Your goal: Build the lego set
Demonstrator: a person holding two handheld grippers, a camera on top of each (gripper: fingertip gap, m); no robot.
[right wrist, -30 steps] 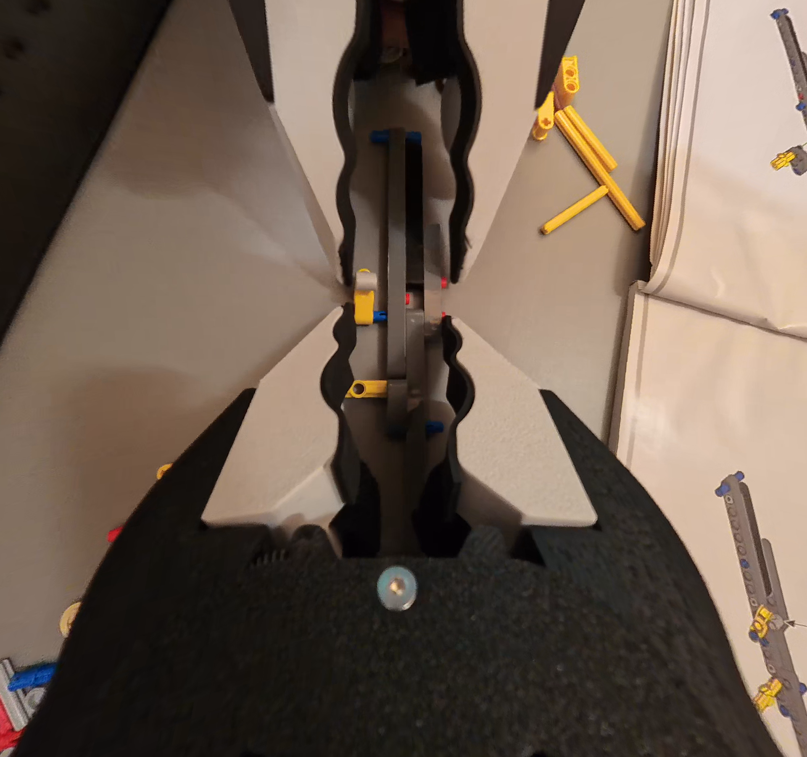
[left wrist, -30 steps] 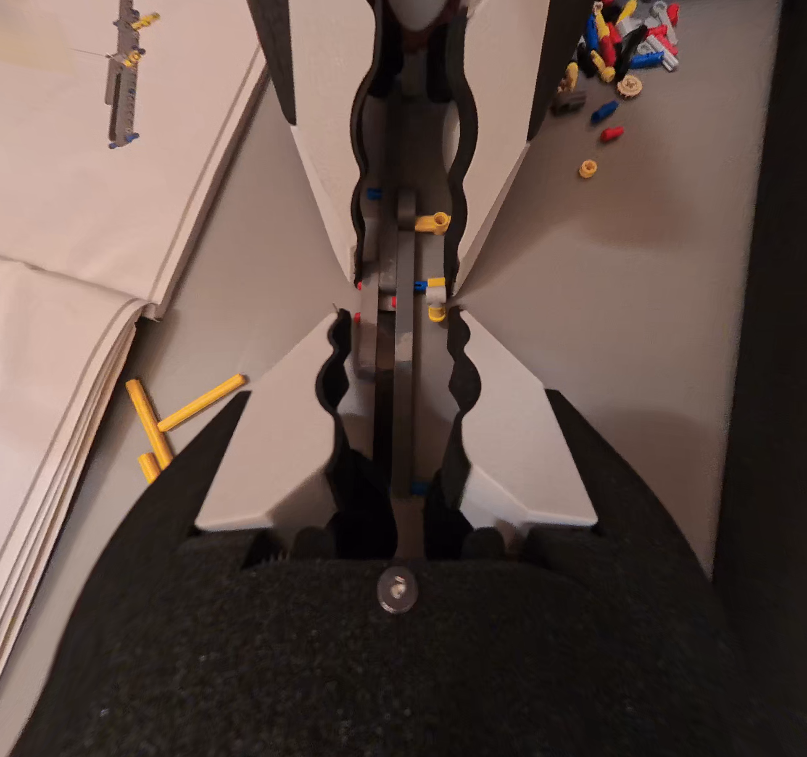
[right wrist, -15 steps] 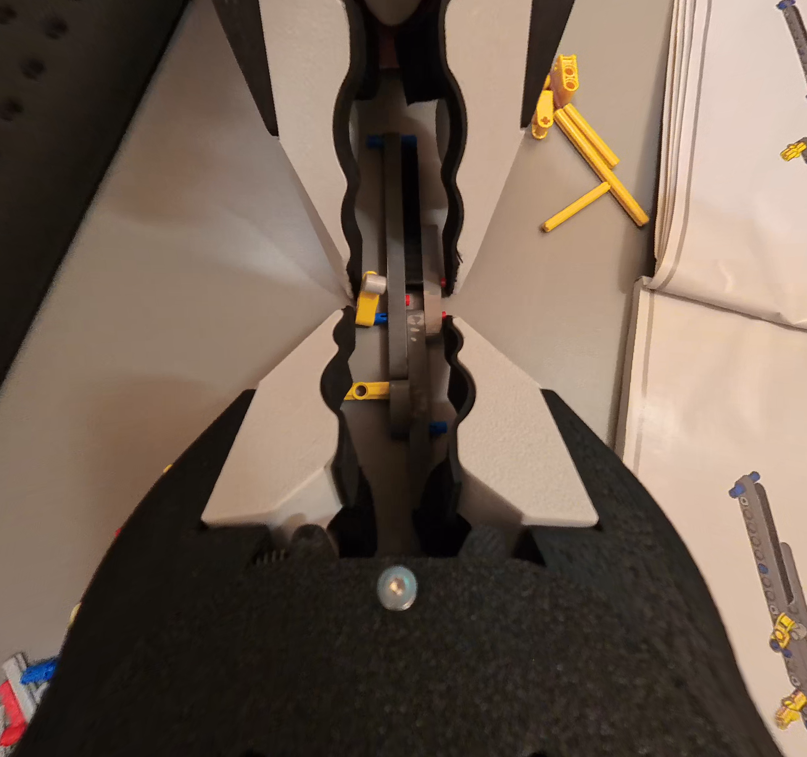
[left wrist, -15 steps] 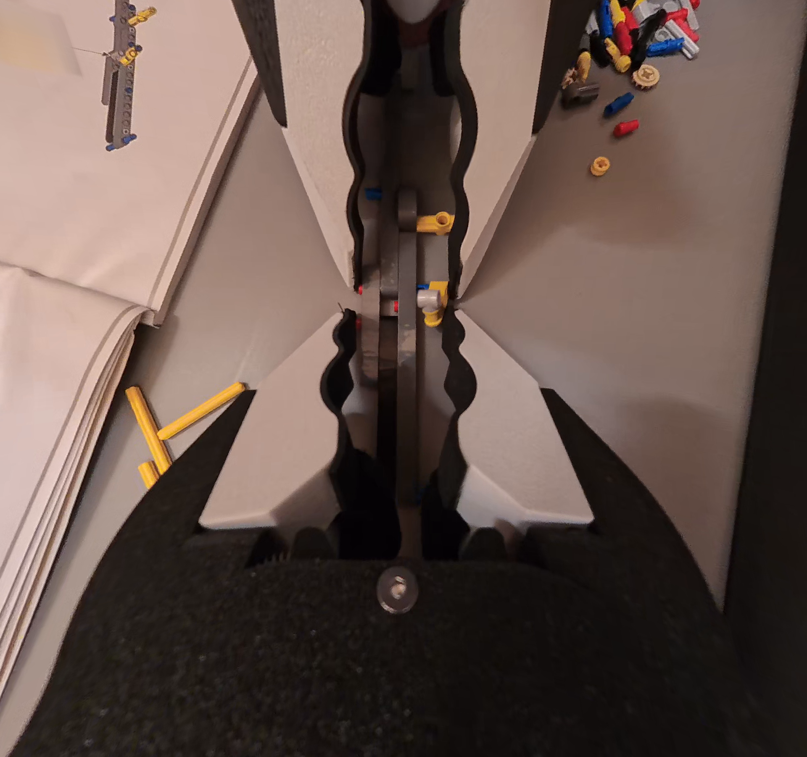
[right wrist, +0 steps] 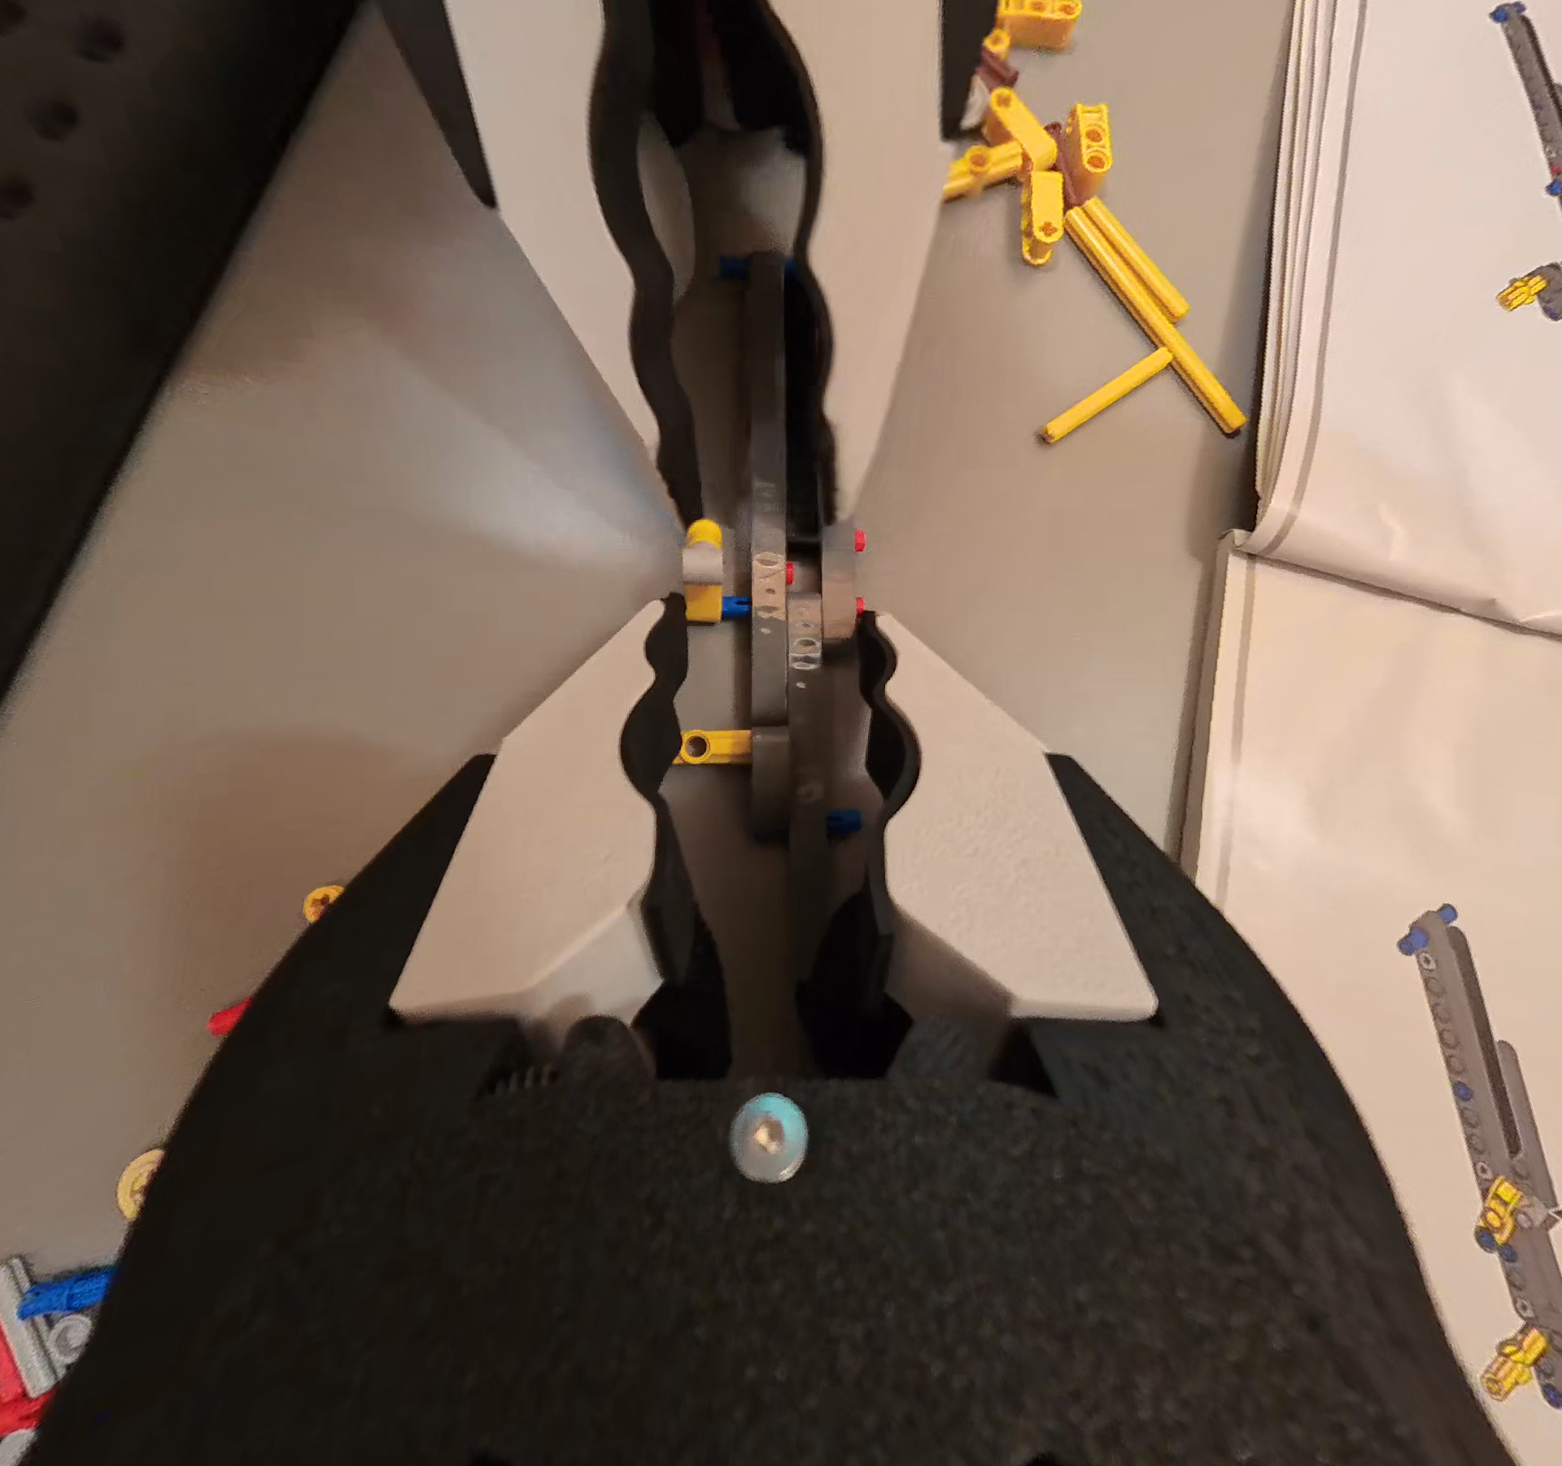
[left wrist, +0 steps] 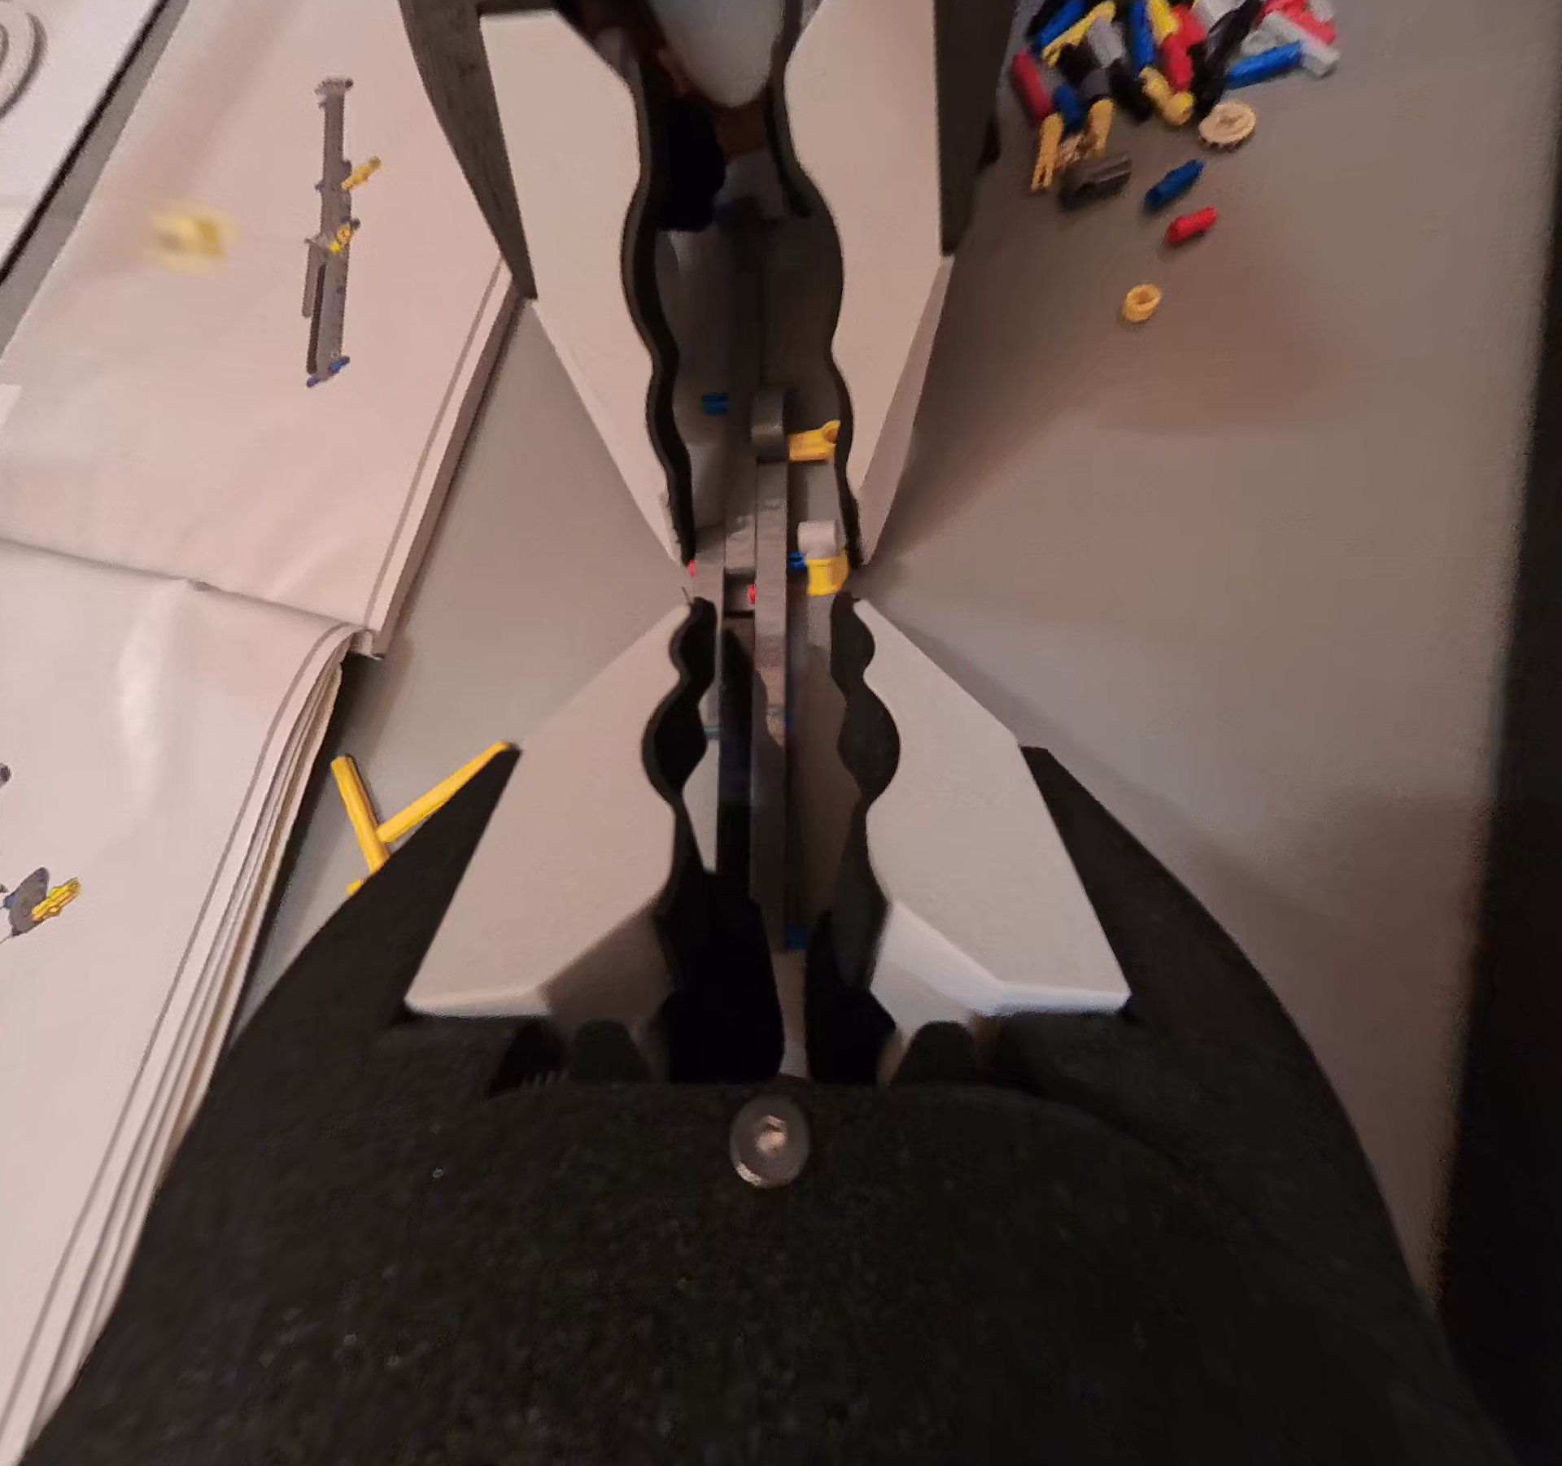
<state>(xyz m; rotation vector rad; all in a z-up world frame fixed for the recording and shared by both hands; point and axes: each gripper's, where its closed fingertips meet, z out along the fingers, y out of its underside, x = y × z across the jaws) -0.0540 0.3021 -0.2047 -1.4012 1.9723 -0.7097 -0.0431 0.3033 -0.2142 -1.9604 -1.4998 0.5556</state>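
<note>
A long dark grey lego beam assembly (left wrist: pixel 771 665) with yellow connectors and blue and red pins hangs above the table between my two grippers, which face each other tip to tip. My left gripper (left wrist: pixel 771 605) is shut on its near end. My right gripper (left wrist: pixel 769 555) holds the far end. In the right wrist view the same assembly (right wrist: pixel 769 648) runs from my right gripper (right wrist: pixel 769 614) into my left gripper (right wrist: pixel 761 517). Both ends of the beam are hidden by the black pads.
An open instruction booklet (left wrist: pixel 211 453) lies at the left; in the right wrist view it (right wrist: pixel 1395 749) is at the right. Loose yellow axles and connectors (right wrist: pixel 1133 293) lie beside it. A pile of mixed small parts (left wrist: pixel 1166 56) and a yellow bush (left wrist: pixel 1141 301) lie far right. A dark edge (left wrist: pixel 1521 665) borders the table. My two grippers' fingertips are within a few centimetres of each other. It is some 10 centimetres from my right tips to the yellow bush (left wrist: pixel 1141 301).
Both grippers keep their hold on the assembly. The views have shifted slightly over the table, and more of the yellow parts and the pile now show.
</note>
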